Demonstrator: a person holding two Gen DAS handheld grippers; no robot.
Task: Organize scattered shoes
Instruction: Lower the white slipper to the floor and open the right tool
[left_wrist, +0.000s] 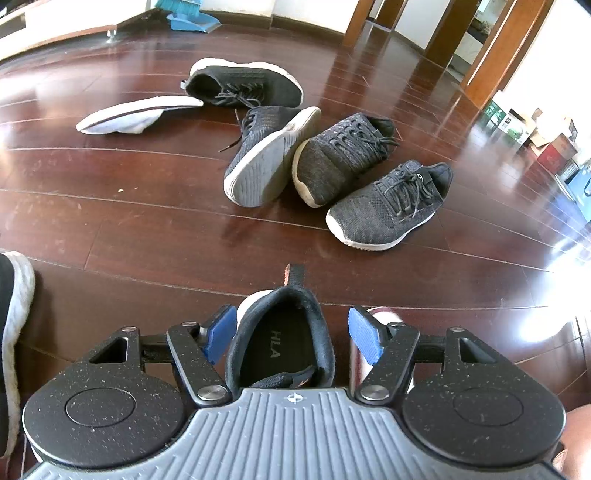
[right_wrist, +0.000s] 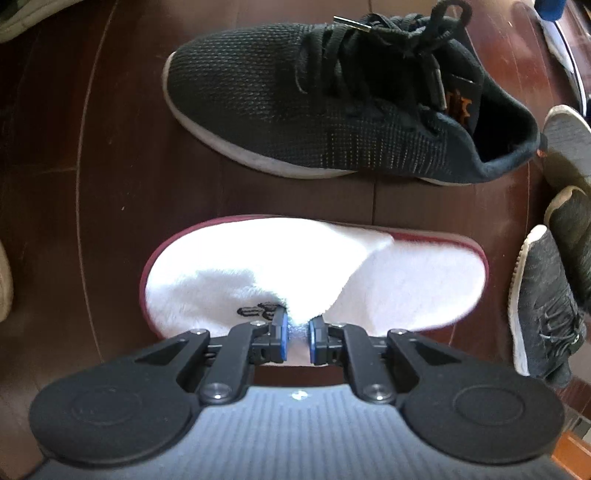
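Left tool: low over the floor, aimed forward and down; blue pads spread wide either side of a black sneaker, not touching it.
Black sneaker: upright on its sole directly under the left tool, heel and pull tab away from the camera, long axis running along the fingers; "HLA" printed on the insole.
Right tool: angled down from above, jaws nearly together, pinching the near edge of the white slipper.
White slipper: sole down on the floor or just above it, I cannot tell which; long axis crosswise to the right tool, closed toe to the left, open heel to the right, dark red rim around it.
Second black sneaker: beyond the slipper, parallel to it, toe left, heel right, close but apart.
Scattered pile: four dark sneakers and another white slipper farther out in the left view; one sneaker lies on its side, sole showing.
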